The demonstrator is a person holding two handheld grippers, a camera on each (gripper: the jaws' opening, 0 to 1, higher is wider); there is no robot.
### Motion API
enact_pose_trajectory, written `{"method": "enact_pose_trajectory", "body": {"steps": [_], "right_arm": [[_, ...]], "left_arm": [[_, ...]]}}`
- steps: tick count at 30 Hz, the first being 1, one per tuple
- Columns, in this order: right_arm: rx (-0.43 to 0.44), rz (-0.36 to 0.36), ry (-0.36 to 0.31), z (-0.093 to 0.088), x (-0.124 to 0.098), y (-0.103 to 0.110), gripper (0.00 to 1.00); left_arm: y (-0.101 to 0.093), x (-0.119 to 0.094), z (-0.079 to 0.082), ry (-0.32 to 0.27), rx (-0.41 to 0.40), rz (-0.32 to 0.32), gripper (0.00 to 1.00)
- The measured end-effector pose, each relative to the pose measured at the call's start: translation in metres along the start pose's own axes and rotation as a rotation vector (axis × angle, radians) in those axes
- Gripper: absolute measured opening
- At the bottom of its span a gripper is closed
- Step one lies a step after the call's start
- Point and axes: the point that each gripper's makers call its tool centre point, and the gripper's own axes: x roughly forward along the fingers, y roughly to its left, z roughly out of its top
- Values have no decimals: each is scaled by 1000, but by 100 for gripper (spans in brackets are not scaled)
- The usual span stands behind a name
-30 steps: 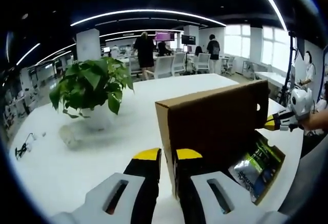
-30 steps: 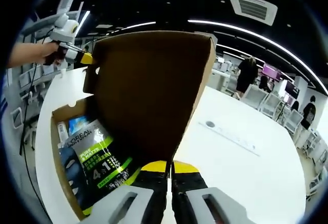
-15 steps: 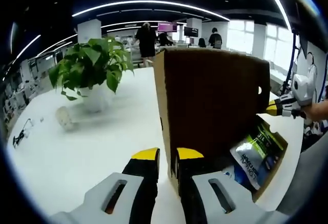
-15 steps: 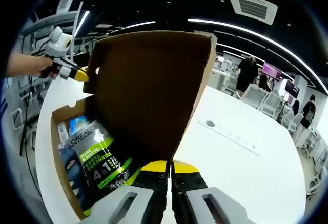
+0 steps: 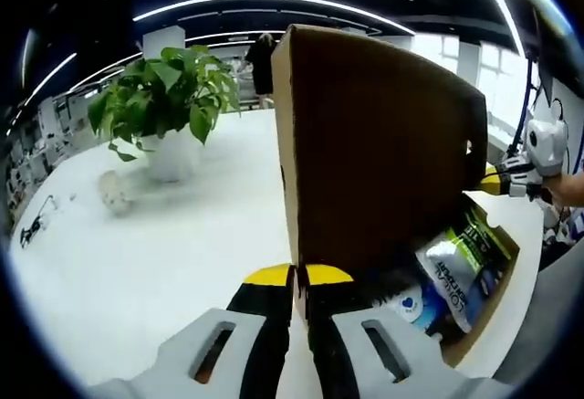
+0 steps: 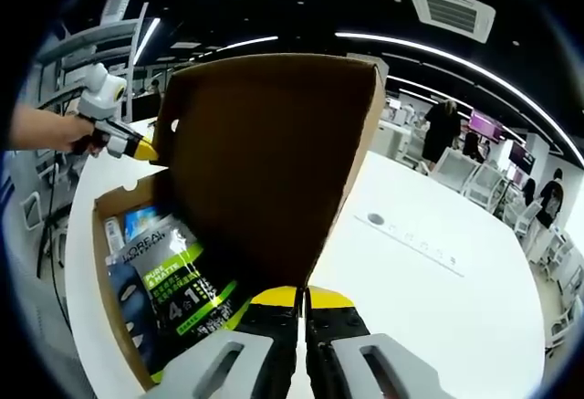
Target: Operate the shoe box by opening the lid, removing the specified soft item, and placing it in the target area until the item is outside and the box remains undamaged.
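shoe box (image 6: 114,308): brown cardboard, on white table (image 5: 155,262), long axis running away from the right gripper toward the left gripper. lid (image 5: 374,152): raised near upright on its long hinge edge, standing between the box opening and the plant side. left gripper (image 5: 299,280): jaws closed on the lid's near corner. right gripper (image 6: 301,300): jaws pinched shut on the lid edge at the opposite end. pouch (image 6: 178,285): soft, grey and green, lying inside the box along its length, atop other packets. potted plant (image 5: 169,116): beyond the lid, well apart. small pale object (image 5: 114,200): near the plant.
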Motion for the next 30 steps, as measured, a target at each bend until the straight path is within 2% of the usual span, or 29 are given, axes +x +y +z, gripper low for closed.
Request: {"method": "enact_pose_trajectory", "body": {"steps": [30], "right_arm": [[26, -3, 0, 7, 5, -7, 0]], "left_arm": [[6, 8, 8, 5, -32, -4, 1]]}}
